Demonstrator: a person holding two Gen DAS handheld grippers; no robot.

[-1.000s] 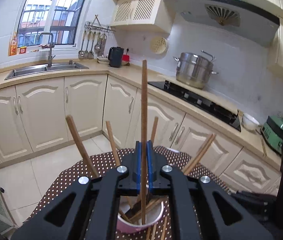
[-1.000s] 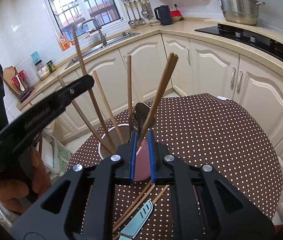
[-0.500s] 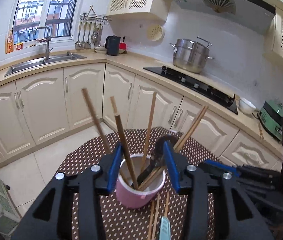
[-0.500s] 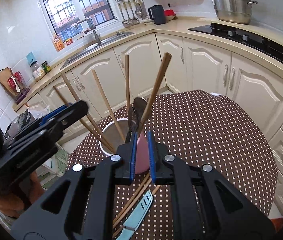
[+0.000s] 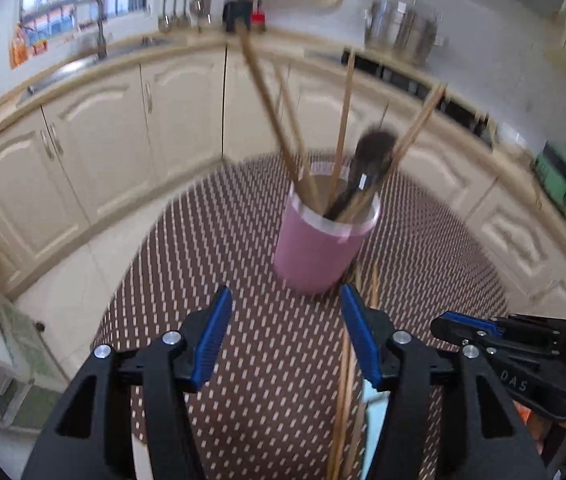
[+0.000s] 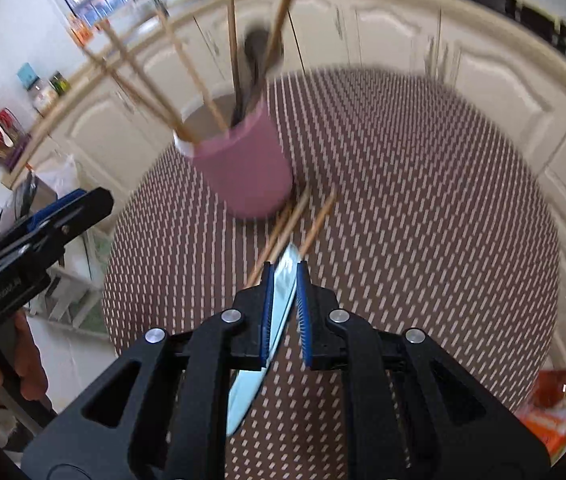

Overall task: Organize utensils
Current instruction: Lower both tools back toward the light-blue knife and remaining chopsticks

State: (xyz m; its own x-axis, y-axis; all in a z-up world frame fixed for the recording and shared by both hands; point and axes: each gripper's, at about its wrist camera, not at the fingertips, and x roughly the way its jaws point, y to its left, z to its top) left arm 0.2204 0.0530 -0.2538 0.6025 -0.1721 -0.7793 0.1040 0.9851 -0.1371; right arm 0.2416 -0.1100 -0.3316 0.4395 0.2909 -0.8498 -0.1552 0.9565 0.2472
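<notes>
A pink cup (image 5: 319, 240) stands on the brown dotted tablecloth (image 5: 219, 248) with several wooden chopsticks (image 5: 341, 120) and a dark utensil (image 5: 367, 156) leaning in it. My left gripper (image 5: 283, 296) hovers just in front of the cup, its jaws opening with nothing between them. Loose chopsticks (image 5: 345, 380) and a light blue knife (image 6: 283, 280) lie on the cloth below the cup (image 6: 243, 172). My right gripper (image 6: 283, 268) hangs over the knife with a narrow gap. The blade shows through that gap and runs on under the left finger, with no pad pressing on it.
The round table's edge (image 6: 555, 280) drops to the floor on every side. Cream cabinets (image 5: 95, 152) and a counter curve behind it. A low rack (image 5: 7, 340) stands on the floor at the left. An orange packet (image 6: 551, 420) lies off the right edge. A hand (image 6: 23, 364) holds the left gripper (image 6: 83, 208).
My left gripper let go of an upright chopstick, which now leans in the cup, and spread its jaws wide. Both grippers sank and tipped down toward the table; the right one's gap is unchanged.
</notes>
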